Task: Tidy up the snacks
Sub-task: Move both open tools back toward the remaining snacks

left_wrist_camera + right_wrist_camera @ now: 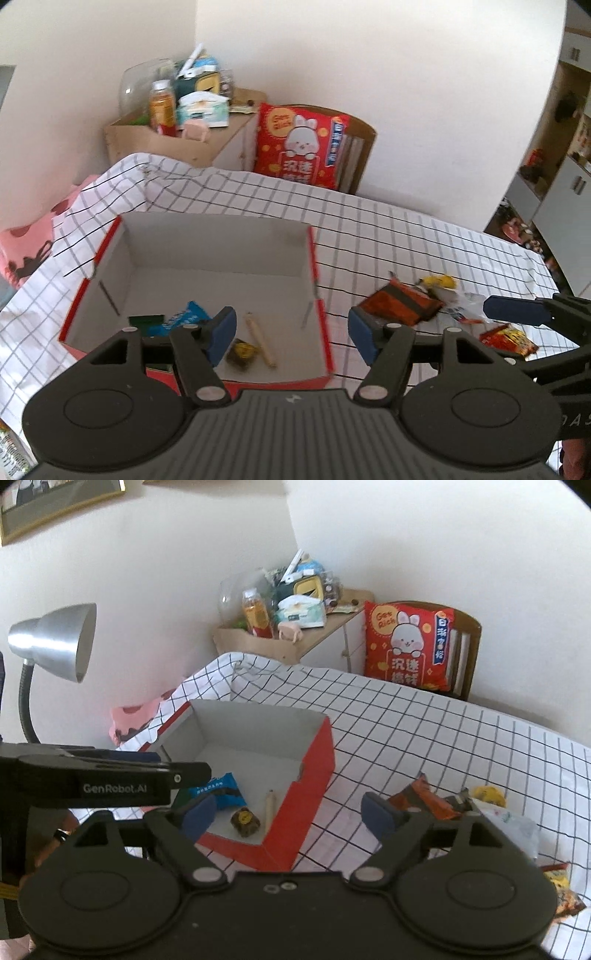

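With both the left tool (291,332) and the right tool (288,812) spread and empty, a few snacks lay in the red box (317,258), while an orange packet (400,304) and other wrappers waited beside it on the checked desk (406,240).
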Demonstrator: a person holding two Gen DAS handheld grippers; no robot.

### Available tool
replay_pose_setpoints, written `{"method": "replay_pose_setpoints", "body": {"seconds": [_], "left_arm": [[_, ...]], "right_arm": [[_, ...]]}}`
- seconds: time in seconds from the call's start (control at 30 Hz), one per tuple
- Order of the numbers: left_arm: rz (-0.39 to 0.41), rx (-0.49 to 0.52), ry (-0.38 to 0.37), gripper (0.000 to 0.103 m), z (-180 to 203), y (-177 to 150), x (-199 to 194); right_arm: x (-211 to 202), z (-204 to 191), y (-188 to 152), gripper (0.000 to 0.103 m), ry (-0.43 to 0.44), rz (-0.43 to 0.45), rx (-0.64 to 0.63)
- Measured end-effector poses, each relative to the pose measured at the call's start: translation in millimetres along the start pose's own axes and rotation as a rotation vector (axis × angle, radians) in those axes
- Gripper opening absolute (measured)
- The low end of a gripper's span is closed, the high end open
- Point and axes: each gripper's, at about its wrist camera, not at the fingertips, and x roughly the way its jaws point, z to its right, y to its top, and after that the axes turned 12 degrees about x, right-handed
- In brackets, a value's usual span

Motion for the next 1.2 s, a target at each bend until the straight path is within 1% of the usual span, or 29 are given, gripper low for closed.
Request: {"method": "replay_pose_setpoints", "body": {"seconds": [0.1,0.23,0.3,0.53,0.73,0.87,1.07,1.2], "left_arm": [[0.018,0.023,-0.008,0.072,15,-1,-1],[0.036,0.048,-0.044,0.073,36,-2,2],[0.042,0.060,-0.060,0.078,47,-3,5],[0.053,0.087,-0.128,0.079,89,-6,14],[0.024,0.102,-0.184,0.079,121,-10,34],[0.008,0.111,-0.233,0.079,140,-12,48],[-0.016,0.170,-0.246,0.079,172,-15,70],[-0.049,0.205,-0.255,0.079,191,-17,88]], "right_arm": [[-12,14,-7,0.093,-0.012,0.019,0.014],[-28,35,-18,0.096,-0.042,0.049,0.035],[-35,48,-23,0.097,-0.058,0.061,0.052],[-59,94,-39,0.101,-0.121,0.084,0.128],[-76,134,-53,0.102,-0.196,0.109,0.167],[-83,160,-57,0.102,-0.254,0.102,0.174],[-86,195,-54,0.102,-0.294,0.095,0.188],[-76,215,-51,0.102,-0.299,0.060,0.203]]}}
